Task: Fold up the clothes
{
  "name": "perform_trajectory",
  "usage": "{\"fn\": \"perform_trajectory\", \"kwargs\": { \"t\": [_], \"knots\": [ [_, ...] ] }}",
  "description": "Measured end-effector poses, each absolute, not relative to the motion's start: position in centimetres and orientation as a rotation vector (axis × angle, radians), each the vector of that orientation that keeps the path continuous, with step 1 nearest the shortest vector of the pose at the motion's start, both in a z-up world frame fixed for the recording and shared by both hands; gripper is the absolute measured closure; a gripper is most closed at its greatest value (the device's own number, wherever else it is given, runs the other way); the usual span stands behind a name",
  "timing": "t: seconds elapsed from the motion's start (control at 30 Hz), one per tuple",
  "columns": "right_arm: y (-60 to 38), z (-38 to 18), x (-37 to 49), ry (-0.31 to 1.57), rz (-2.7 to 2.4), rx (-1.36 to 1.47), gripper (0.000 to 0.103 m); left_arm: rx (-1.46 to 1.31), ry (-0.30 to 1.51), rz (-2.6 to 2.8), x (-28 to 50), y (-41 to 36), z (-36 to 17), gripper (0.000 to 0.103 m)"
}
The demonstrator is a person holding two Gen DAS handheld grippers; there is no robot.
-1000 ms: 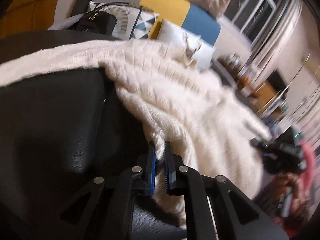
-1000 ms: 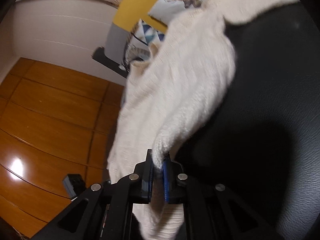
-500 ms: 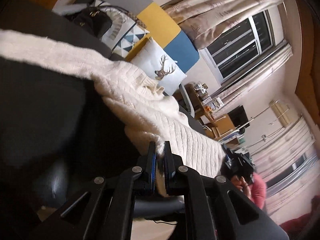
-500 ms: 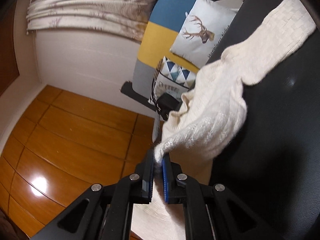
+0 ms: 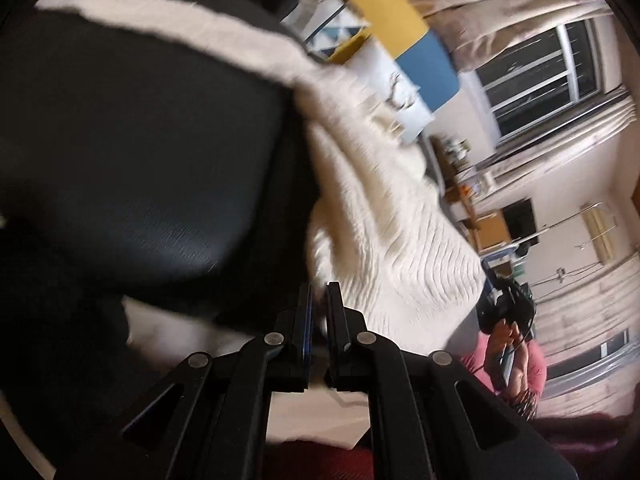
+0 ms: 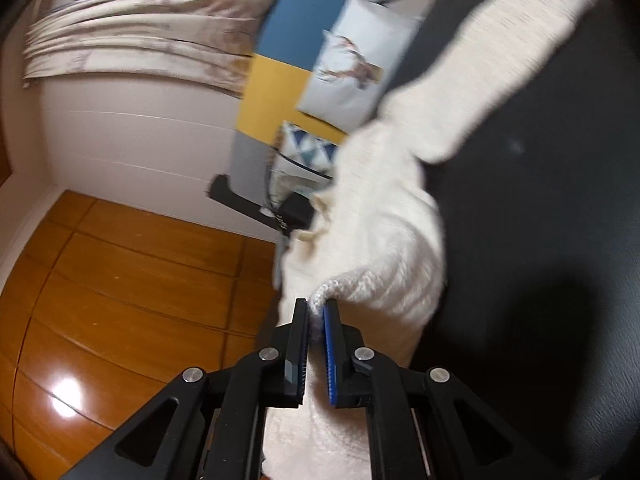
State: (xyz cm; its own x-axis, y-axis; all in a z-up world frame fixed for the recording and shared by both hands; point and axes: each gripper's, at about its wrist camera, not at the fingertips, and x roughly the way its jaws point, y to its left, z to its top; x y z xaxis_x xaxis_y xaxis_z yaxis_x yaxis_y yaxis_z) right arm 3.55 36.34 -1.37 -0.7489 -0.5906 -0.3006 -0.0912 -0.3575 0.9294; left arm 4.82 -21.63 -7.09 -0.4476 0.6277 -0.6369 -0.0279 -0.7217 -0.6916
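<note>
Black leather seat holds our soft, floppy white knit sweater, and we pinch its edge tight with our left gripper and right gripper.

- Left tongs: black angular arms, round silver screws, blue pad edge.
- Right tongs: black arms, silver screws, ribbed blue pad.

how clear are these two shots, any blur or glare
Left wrist: motion blur smears the cream sweater and window; the tongs stay sharp. Right wrist: blurred cushion, glare patch on the wood floor; fisheye bends both.
</note>
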Motion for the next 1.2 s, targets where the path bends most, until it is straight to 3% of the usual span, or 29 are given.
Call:
{"fn": "perform_trajectory", "kwargs": {
  "t": [0.2, 0.3, 0.33, 0.4, 0.5, 0.67, 0.97, 1.2],
  "knots": [
    [36.4, -4.3, 4.1, -1.534, -2.197, 1.057, 0.097, -1.405, -0.829, 2.271, 6.5, -23.1, -7.5, 0.097],
    [35.9, -3.5, 4.0, -1.324, -2.372, 1.191, 0.088, -1.362, -0.735, 2.372, 6.4, -23.1, -6.3, 0.092],
    [35.7, -2.6, 3.9, -1.217, -2.465, 1.211, 0.080, -1.333, -0.692, 2.412, 6.1, -22.8, -5.7, 0.089],
    [35.1, -0.7, 3.5, -1.001, -2.635, 1.224, 0.078, -1.267, -0.618, 2.485, 5.0, -21.9, -4.5, 0.070],
    [34.1, 1.7, 2.3, -0.725, -2.743, 1.206, 0.078, -1.161, -0.482, 2.543, 1.6, -19.9, -2.8, 0.054],
    [32.1, 3.3, -2.3, -0.479, -2.714, 1.198, 0.078, -1.089, -0.064, 2.650, -6.5, -15.0, -1.8, 0.052],
    [28.9, 3.0, -12.0, -0.242, -2.622, 1.220, 0.078, -1.117, 0.110, 2.606, -20.9, -9.6, -2.2, 0.052],
    [26.2, 3.1, -20.7, 0.121, -2.585, 1.221, 0.076, -1.017, 0.630, 2.565, -26.7, -4.6, -3.7, 0.052]
  ]
}}
